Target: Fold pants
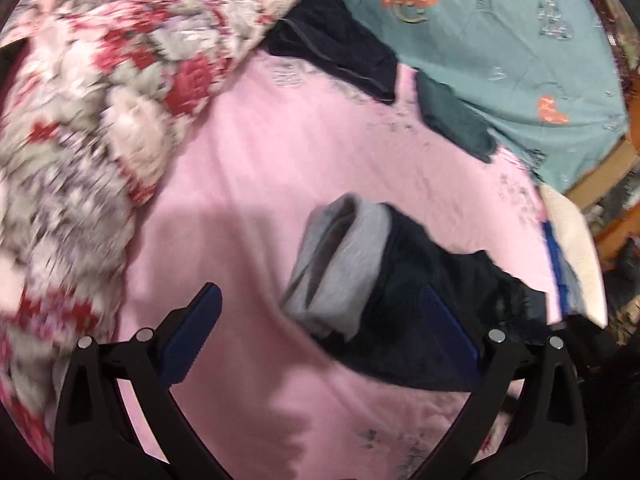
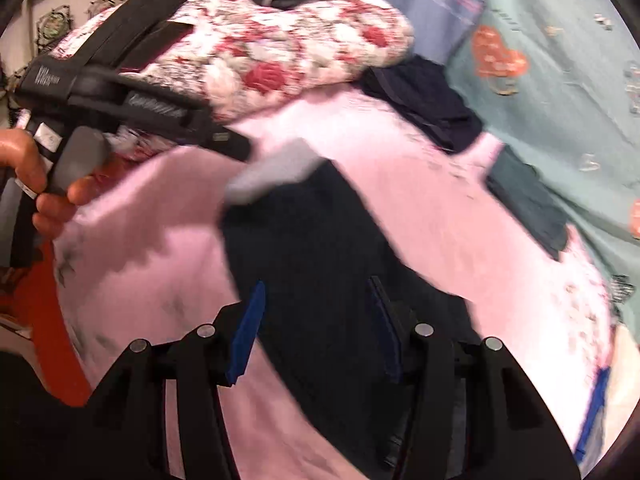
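The pants [image 1: 404,280] are dark navy with a grey cuffed end [image 1: 340,264]. They lie bunched on a pink sheet [image 1: 256,168]. My left gripper [image 1: 320,312] is open, its blue pads wide apart, just above the grey end. In the right wrist view the pants [image 2: 316,248] stretch up the middle, with the grey end [image 2: 272,172] at the top. My right gripper [image 2: 320,320] is open over the dark fabric. The left gripper's body [image 2: 132,92] shows at upper left, held in a hand [image 2: 36,184].
A floral red and white quilt [image 1: 100,92] is heaped at left. A dark folded garment [image 1: 340,44] and a dark green one [image 1: 456,120] lie at the back. A teal blanket [image 1: 500,40] covers the right. The bed edge [image 1: 572,248] is at right.
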`<state>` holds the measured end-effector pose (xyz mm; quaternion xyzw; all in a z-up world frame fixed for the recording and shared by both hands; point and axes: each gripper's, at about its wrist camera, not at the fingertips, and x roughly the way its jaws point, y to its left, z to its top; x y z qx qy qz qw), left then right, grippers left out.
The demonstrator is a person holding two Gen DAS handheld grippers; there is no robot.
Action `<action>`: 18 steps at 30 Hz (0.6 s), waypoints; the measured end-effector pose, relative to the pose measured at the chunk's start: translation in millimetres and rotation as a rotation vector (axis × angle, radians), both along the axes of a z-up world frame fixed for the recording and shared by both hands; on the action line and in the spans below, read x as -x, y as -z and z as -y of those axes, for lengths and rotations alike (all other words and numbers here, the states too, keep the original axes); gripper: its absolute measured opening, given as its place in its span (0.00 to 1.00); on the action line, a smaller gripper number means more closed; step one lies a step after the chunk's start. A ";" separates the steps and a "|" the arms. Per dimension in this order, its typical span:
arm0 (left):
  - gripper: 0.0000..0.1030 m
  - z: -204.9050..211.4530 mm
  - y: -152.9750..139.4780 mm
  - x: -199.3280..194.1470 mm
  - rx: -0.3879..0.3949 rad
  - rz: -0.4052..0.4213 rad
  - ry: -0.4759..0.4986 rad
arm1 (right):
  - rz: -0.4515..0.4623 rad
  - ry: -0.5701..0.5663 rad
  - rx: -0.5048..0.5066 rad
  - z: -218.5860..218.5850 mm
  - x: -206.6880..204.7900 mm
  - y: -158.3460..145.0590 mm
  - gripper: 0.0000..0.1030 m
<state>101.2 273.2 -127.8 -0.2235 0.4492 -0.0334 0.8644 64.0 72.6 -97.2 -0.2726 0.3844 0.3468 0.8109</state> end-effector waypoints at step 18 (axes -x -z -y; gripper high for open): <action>0.49 18.0 51.5 -84.4 0.071 -0.181 0.334 | -0.005 0.034 0.087 -67.3 5.2 55.5 0.51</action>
